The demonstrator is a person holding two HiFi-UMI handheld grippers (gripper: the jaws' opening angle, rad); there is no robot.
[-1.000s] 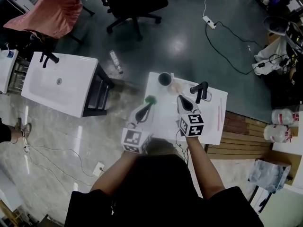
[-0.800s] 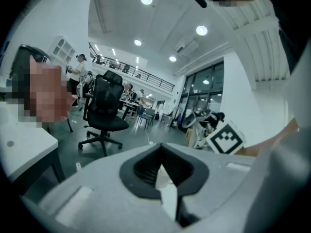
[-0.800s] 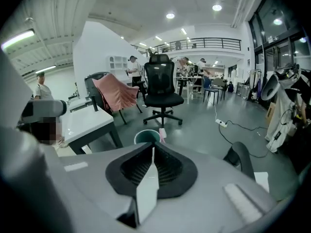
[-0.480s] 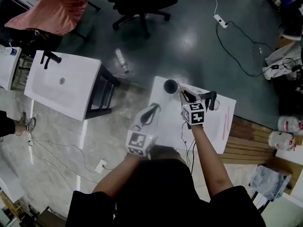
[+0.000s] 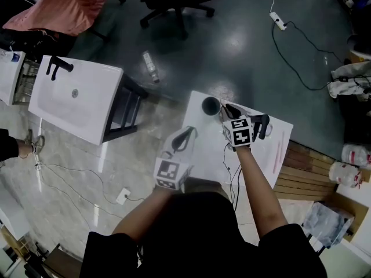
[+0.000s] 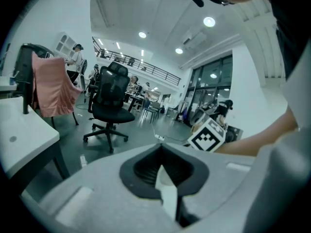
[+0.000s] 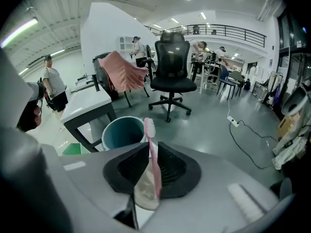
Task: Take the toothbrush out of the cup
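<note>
**Pink plastic toothbrush (image 7: 149,130) held beside round teal cup (image 7: 119,132)**

The right gripper (image 7: 148,147) fingers pinched the toothbrush upright, bristles near the cup's rim on the white table (image 5: 204,149). The left gripper (image 6: 162,152) fingers were pressed together.

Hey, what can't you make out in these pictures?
- Lower end of the toothbrush handle: right gripper view, behind the jaws of the right gripper.
- Bottom and contents of the cup: right gripper view, cut off by the gripper body; head view, too small and dark.
- The toothbrush in head view: too small.
</note>
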